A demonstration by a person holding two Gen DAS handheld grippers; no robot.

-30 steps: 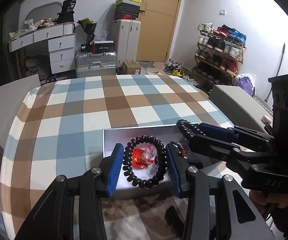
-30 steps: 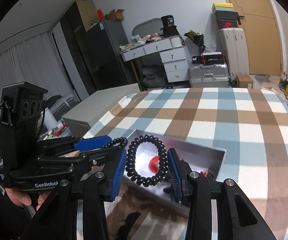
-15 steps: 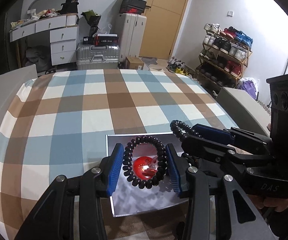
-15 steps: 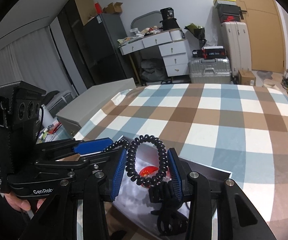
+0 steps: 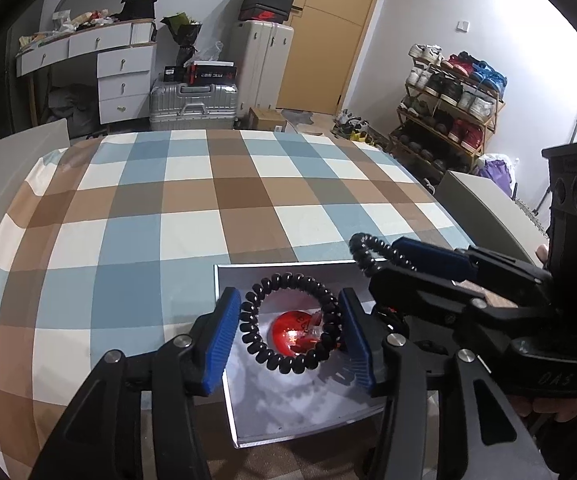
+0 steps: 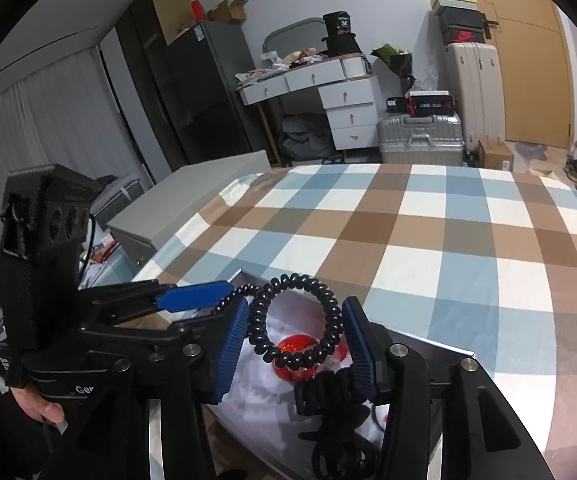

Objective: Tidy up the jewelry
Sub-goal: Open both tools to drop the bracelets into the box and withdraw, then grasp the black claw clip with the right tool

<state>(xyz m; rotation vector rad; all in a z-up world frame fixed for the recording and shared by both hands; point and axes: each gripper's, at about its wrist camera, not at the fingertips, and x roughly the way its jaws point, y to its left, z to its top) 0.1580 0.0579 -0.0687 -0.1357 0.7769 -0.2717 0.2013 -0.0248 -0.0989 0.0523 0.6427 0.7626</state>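
Note:
Each gripper holds a black coiled hair-tie ring. My left gripper (image 5: 290,330) is shut on one ring (image 5: 288,364) above the open grey jewelry box (image 5: 224,292). My right gripper (image 6: 294,334) is shut on a second ring (image 6: 328,308) over the same box (image 6: 420,342); this ring also shows in the left wrist view (image 5: 364,250). A red round item (image 5: 288,332) in clear wrap lies on the box's white lining, also seen in the right wrist view (image 6: 292,346). A black hair claw clip (image 6: 336,408) lies in the box below my right gripper.
The box sits at the near edge of a table with a blue, brown and white checked cloth (image 5: 192,200). Grey chair backs (image 5: 484,208) stand at the table's sides. Beyond are suitcases (image 5: 192,104), a drawer desk and a shoe rack (image 5: 448,112).
Both grippers have lifted and drawn back a little with their rings; the box now sits lower in both views. The red item stays in the box.

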